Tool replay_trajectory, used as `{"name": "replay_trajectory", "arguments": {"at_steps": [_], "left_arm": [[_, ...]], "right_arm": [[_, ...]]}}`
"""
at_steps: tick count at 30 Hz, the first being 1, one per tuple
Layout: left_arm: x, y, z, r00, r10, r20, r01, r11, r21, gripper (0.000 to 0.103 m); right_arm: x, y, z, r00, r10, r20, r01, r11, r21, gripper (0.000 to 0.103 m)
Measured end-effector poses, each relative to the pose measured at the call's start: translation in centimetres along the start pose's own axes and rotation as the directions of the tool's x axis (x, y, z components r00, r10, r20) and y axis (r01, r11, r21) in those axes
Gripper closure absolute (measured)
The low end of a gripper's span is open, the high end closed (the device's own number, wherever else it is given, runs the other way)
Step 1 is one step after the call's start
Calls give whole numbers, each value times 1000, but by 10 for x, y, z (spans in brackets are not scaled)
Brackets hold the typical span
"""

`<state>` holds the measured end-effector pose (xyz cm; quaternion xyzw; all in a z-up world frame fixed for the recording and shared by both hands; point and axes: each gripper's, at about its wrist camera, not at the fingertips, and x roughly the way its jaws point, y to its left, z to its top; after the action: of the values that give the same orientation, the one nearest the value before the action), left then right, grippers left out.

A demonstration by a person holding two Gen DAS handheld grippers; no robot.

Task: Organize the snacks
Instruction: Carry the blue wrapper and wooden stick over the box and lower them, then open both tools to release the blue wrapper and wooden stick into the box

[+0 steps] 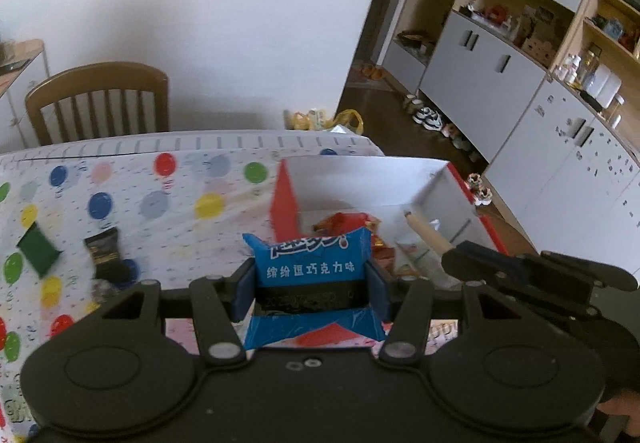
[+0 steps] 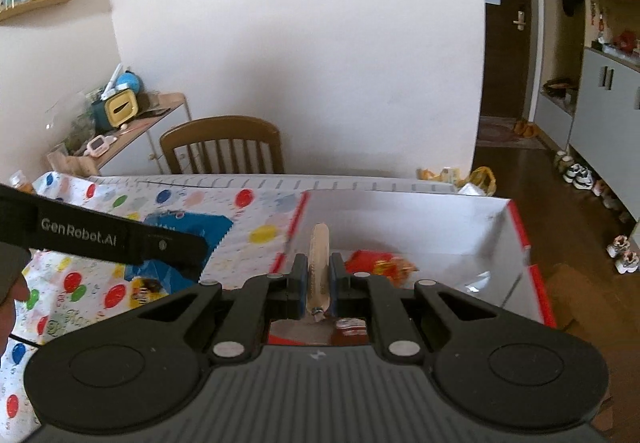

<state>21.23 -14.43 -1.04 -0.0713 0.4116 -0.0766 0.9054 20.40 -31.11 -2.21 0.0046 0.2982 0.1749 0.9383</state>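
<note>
My left gripper (image 1: 311, 293) is shut on a blue snack packet (image 1: 312, 263) with white print, held above the table just left of a red box (image 1: 286, 199) with white inner walls. My right gripper (image 2: 319, 285) is shut on a thin tan sausage stick (image 2: 319, 263), carried over the near edge of the same red box (image 2: 520, 239). Red wrapped snacks (image 2: 378, 263) lie inside the box. In the left wrist view the right gripper (image 1: 450, 255) and its sausage stick (image 1: 426, 233) show at the right, over the box.
A green packet (image 1: 38, 249) and a black packet (image 1: 105, 255) lie on the balloon-print tablecloth (image 1: 160, 203) at the left. A wooden chair (image 1: 98, 101) stands behind the table. Grey cabinets (image 1: 480, 75) and shoes on the floor are at the right.
</note>
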Motion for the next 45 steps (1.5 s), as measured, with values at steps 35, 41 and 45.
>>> {"name": "replay_trajectory", "arguments": {"at_steps": [35, 41, 45], "left_arm": [[176, -82, 21, 970, 145, -197, -126, 986, 108, 49], [184, -79, 18, 966, 144, -214, -124, 987, 105, 49], [189, -75, 17, 962, 152, -228, -133, 986, 98, 48]], "right_arm": [[117, -124, -38, 971, -29, -238, 40, 998, 43, 93], [126, -124, -43, 961, -20, -276, 31, 999, 36, 92], [130, -126, -44, 954, -20, -299, 32, 999, 35, 92]]}}
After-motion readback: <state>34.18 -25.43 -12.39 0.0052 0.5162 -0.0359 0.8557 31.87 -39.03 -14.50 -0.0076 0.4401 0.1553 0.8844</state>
